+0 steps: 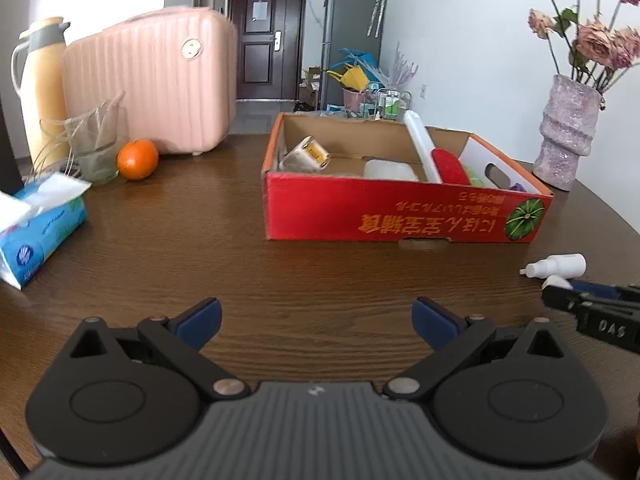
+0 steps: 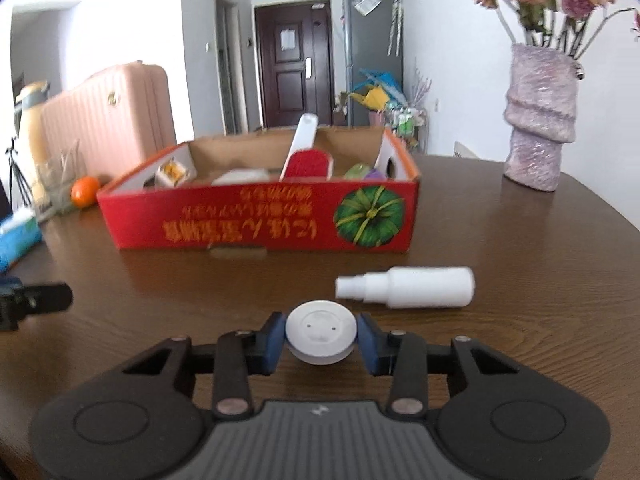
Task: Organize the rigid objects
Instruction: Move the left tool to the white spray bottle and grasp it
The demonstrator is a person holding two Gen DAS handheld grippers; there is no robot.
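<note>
The right gripper (image 2: pixel 321 342) has its blue fingers (image 2: pixel 272 344) squeezed on the round white puck (image 2: pixel 320 330), low over the bench (image 2: pixel 200 300). The left gripper (image 1: pixel 316 322) waits with fingers wide apart and empty. Best to hold the puck tight, lift it straight up, then carry it over the red box (image 2: pixel 260 220) wall without bumping the white bottle (image 2: pixel 416 292).

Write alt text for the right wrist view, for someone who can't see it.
The right gripper is shut on a round white puck-like object on a dark wooden table. A white spray bottle lies on its side just beyond, and behind it stands an open red cardboard box holding several items.
</note>
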